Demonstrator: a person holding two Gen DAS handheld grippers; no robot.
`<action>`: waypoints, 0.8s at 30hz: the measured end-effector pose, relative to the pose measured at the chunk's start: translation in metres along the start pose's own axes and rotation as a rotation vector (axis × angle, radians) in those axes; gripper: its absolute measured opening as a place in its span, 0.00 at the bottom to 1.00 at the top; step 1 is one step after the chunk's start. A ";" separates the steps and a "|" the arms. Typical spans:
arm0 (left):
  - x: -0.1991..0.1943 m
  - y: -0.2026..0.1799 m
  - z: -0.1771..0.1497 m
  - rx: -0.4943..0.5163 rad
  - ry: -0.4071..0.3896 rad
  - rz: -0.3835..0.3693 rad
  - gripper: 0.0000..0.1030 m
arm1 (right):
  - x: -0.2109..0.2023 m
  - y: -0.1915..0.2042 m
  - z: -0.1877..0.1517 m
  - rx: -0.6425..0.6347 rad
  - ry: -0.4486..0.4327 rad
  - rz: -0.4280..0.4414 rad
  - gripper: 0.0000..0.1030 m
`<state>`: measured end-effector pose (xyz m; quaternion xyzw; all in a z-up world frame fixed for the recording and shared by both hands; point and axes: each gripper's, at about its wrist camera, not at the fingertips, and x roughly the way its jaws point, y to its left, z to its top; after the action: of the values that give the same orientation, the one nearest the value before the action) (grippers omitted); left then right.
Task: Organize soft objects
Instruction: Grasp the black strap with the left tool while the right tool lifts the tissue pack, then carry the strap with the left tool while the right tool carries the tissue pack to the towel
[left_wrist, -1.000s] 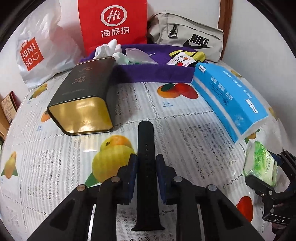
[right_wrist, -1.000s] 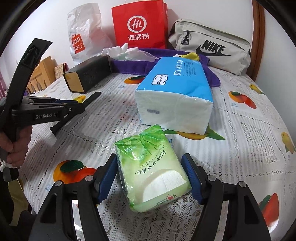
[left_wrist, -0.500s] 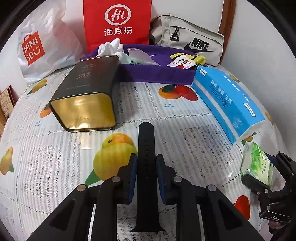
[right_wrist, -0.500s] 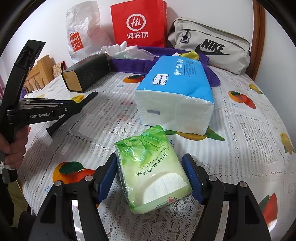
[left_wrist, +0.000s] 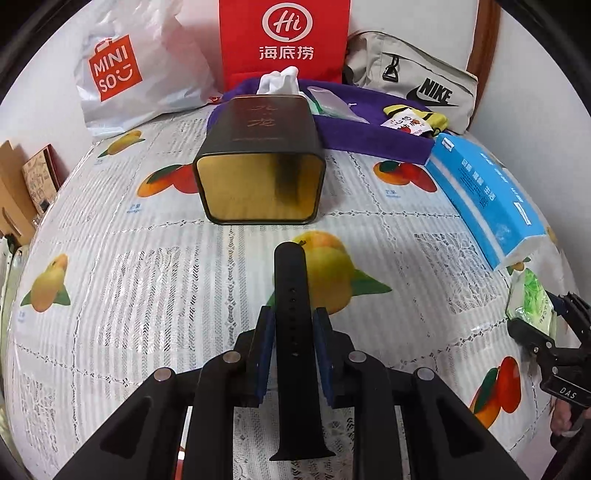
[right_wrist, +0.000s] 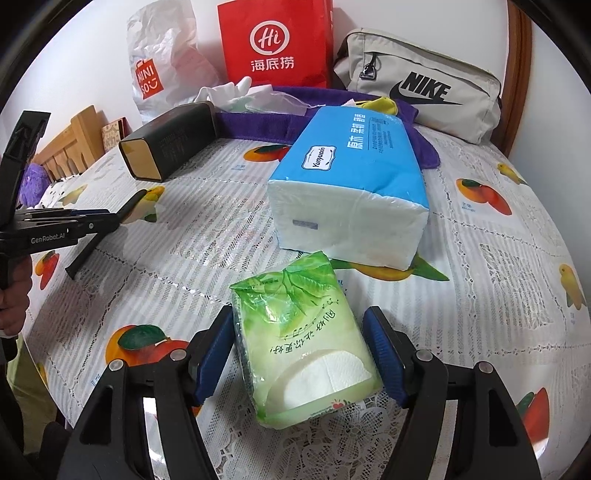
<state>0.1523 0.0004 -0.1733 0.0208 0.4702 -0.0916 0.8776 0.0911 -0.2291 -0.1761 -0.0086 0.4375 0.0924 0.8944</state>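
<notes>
My left gripper (left_wrist: 291, 319) is shut on a black watch strap (left_wrist: 291, 295) and holds it above the tablecloth, pointing at the open gold-lined black tin (left_wrist: 260, 184). It also shows in the right wrist view (right_wrist: 99, 221) at the left. My right gripper (right_wrist: 301, 332) is shut on a green tissue pack (right_wrist: 303, 343), just in front of a large blue tissue pack (right_wrist: 354, 184). A purple towel (left_wrist: 369, 136) at the back carries white gloves (left_wrist: 279, 79), a clear bag and a yellow item.
A red paper bag (left_wrist: 284, 37), a white Miniso bag (left_wrist: 122, 70) and a grey Nike pouch (left_wrist: 413, 81) stand against the back wall. The fruit-print tablecloth (left_wrist: 129, 277) covers the table. A wooden frame (right_wrist: 70, 147) is beyond the left edge.
My left gripper has swung left with the strap, so the tin now lies straight ahead. The right gripper with the green pack has hardly moved.
</notes>
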 end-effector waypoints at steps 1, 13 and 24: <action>0.000 -0.001 0.000 0.000 -0.005 0.006 0.21 | 0.001 0.000 0.001 0.001 -0.001 0.002 0.69; 0.002 -0.001 0.004 -0.014 0.005 0.010 0.20 | 0.006 0.000 0.010 0.015 0.025 -0.007 0.69; -0.004 0.006 0.007 -0.076 0.023 -0.047 0.19 | 0.000 -0.008 0.020 0.084 0.062 0.049 0.51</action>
<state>0.1569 0.0064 -0.1663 -0.0226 0.4839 -0.0942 0.8697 0.1085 -0.2345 -0.1644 0.0370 0.4687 0.0956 0.8774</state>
